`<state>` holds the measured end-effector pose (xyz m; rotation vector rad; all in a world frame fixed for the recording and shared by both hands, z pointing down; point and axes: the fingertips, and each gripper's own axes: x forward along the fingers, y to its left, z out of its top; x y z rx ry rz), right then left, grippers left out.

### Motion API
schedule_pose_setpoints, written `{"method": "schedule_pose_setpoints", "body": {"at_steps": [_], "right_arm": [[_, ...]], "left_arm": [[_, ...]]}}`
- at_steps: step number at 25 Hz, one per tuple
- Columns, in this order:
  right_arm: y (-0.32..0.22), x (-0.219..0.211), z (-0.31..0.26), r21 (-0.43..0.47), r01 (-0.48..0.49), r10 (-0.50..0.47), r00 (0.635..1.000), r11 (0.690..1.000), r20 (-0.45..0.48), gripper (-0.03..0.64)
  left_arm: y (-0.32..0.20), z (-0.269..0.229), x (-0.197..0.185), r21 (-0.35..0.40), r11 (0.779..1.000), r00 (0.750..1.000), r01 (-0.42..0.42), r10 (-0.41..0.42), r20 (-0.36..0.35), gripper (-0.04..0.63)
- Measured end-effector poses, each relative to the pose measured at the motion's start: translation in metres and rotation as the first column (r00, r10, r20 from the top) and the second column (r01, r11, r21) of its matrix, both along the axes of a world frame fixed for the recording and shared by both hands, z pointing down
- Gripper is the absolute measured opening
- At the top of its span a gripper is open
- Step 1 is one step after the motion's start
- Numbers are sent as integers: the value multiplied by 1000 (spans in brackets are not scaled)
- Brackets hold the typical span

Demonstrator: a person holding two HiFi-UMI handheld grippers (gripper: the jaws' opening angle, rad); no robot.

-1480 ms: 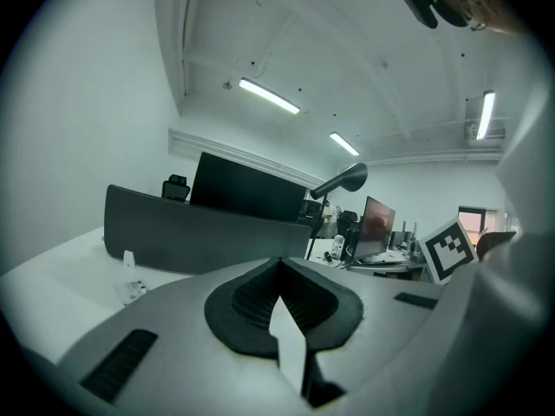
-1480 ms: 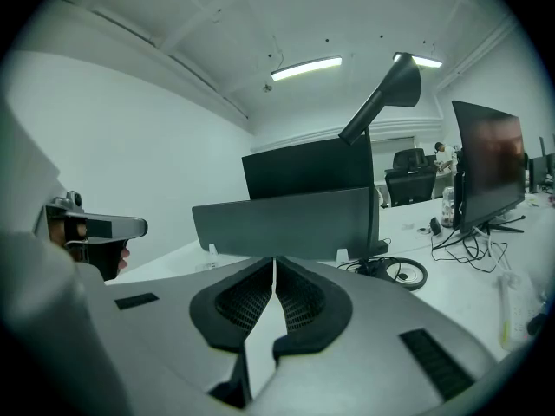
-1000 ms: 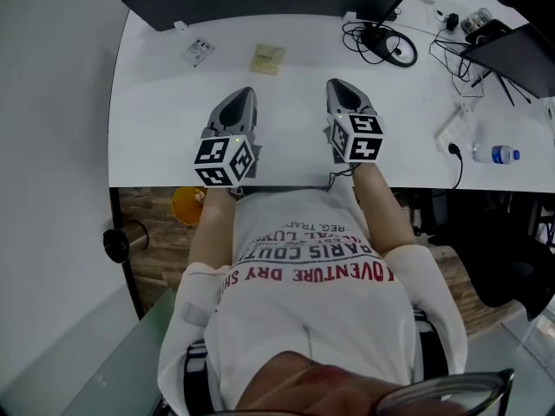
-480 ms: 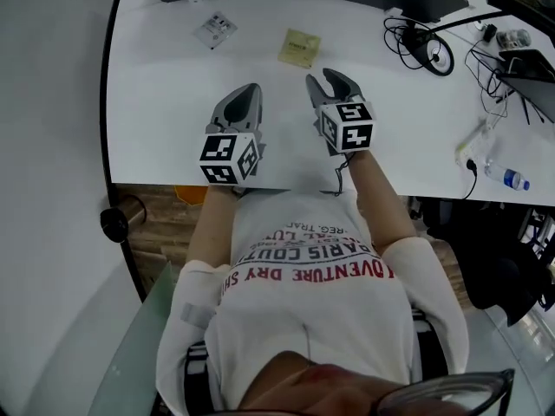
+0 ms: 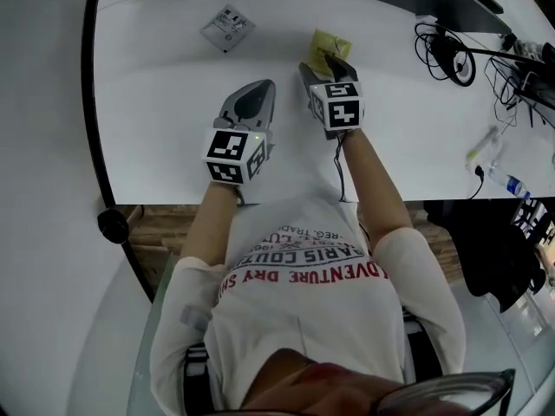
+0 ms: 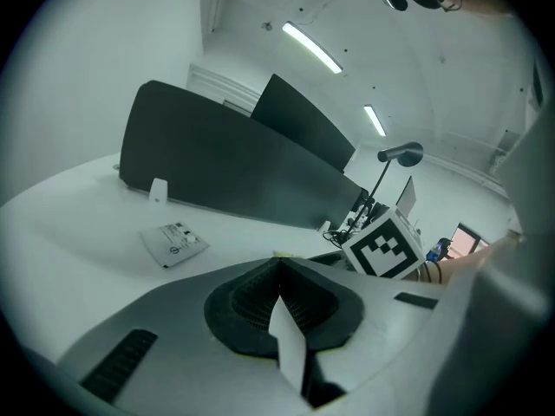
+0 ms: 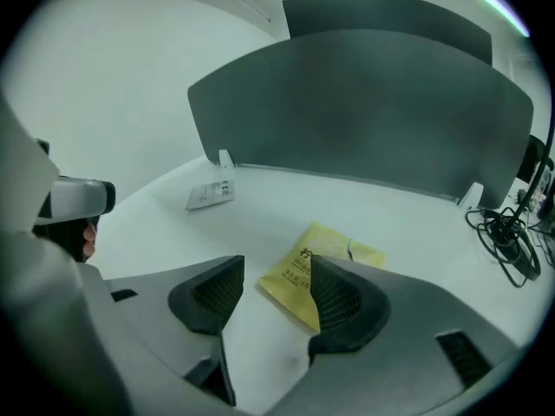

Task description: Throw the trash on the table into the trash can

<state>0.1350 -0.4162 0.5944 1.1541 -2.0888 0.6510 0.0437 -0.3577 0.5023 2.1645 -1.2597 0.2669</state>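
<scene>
While just opened, fingers [image 7: 334, 297] astride yellow packet [image 7: 290, 280]

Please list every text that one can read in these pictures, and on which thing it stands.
"DVENTURE DRY SH", red, upside down, cut off: the person's shirt.
"ARIS COUTU", same shirt.
Yellow packet: dark print, too small to read.
White packet: print too small to read.

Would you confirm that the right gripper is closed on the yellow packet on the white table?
No: the right gripper is open, its jaws having just been opening; the yellow packet lies loose on the white table at their tips, as the right gripper view shows.
</scene>
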Motion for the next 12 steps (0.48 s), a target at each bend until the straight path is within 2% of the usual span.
{"method": "schedule_pose_setpoints", "body": {"at_steps": [4,11,12], "right_arm": [[-6,0,19,-24,-26,24,998,999,-55,238],[-1,2,18,-5,-68,68,997,998,-30,206],[0,2,18,-7,-66,66,997,998,-28,182]], "left_arm": [[-8,13,-4,-13,1000,999,-24,24,-25,23],[-3,19,-9,-33,999,999,-32,31,-38,23],[-2,19,-10,-34,999,999,-31,30,-36,23]]}}
